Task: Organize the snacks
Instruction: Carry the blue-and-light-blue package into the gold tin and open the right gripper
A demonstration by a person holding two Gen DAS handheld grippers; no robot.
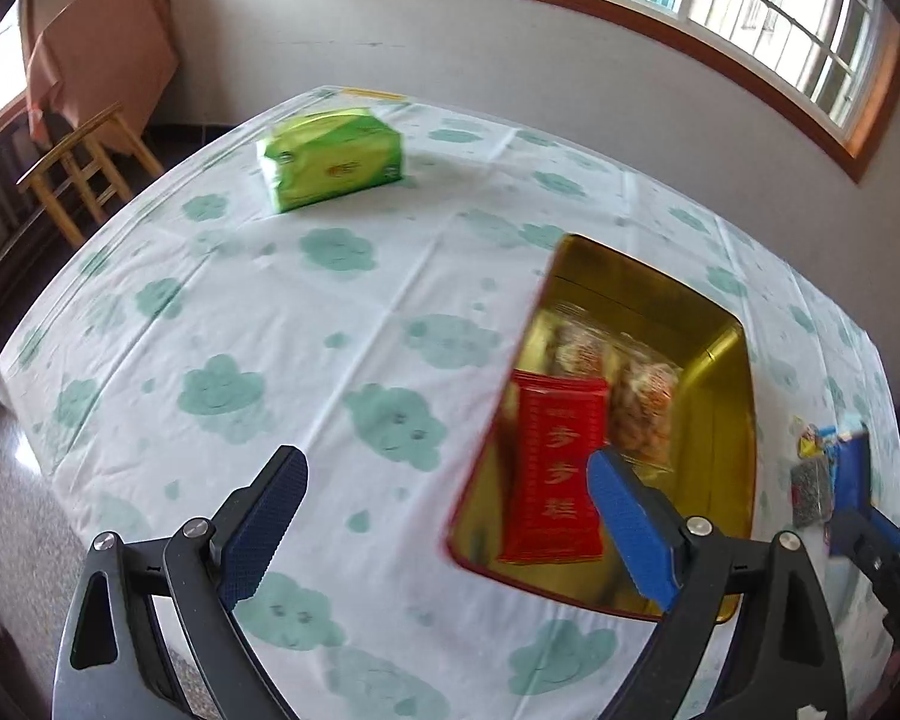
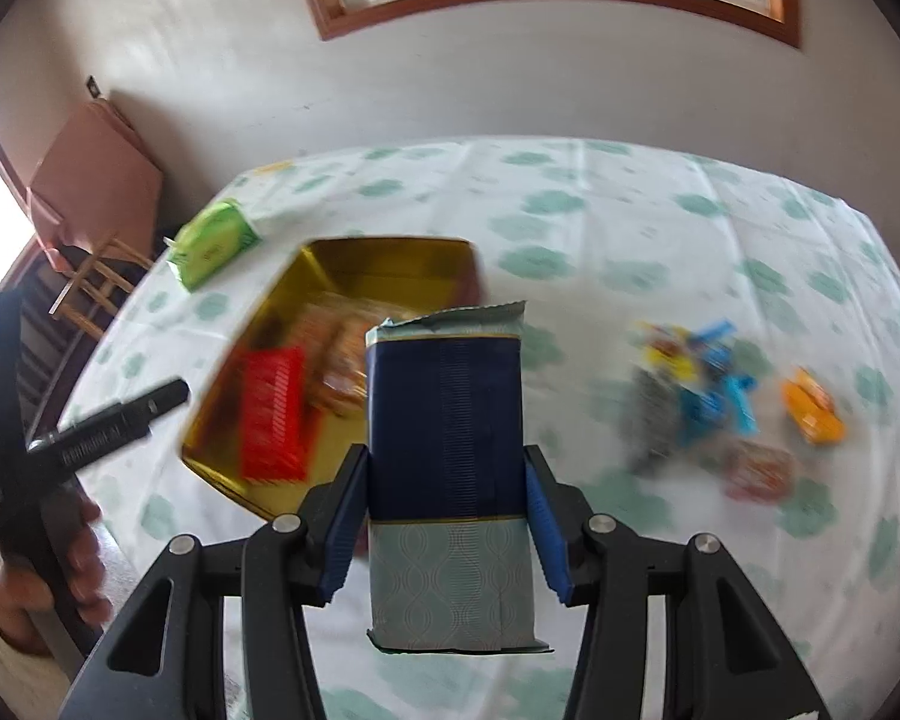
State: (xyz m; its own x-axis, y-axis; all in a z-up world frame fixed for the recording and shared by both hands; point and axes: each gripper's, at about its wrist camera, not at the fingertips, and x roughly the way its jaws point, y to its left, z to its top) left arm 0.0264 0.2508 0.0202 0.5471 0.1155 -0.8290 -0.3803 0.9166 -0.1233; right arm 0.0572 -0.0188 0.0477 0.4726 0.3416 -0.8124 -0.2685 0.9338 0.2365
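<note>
- While the right tongs (image 2: 447, 516) clamp a dark blue snack packet (image 2: 447, 420) across its width, pads pressed on both long edges, packet held upright in the air just in front of the gold tin (image 2: 384, 258), above the table (image 2: 630, 210).
- Left tongs (image 1: 444, 516) spread wide, nothing between the jaws, hovering over the cloth beside the tin's near-left corner.
- Blue packet: looks light, thin foil wrapper, torn or crimped top flap; probably flexes, contents likely brittle, so squeeze gently. Mid-body side grip as now seems right; avoid the floppy top seam.
- Gold tin: one, open, rigid metal, probably slippery walls; holds one red packet (image 1: 555, 468) lying flat and two clear-wrapped biscuit packs (image 1: 624, 396), maybe more, blurred.
- Red packet: flat, stiff-looking carton or wrapper, take by long edges if needed.
- Loose snacks (image 2: 708, 396) on the table right of the tin, well apart from it: a blurred pile. Rough count: one orange (image 2: 813, 408), one reddish, one grey, a few blue and yellow ones; exact number can't tell. Small, light, crinkly, likely to slide on the cloth; pinch one at a time.
- Green tissue pack (image 1: 330, 159): one, far-left side of the table, soft, not a snack.
- Judgement: blue packet goes in the tin next; free space is on the tin's right side.
</note>
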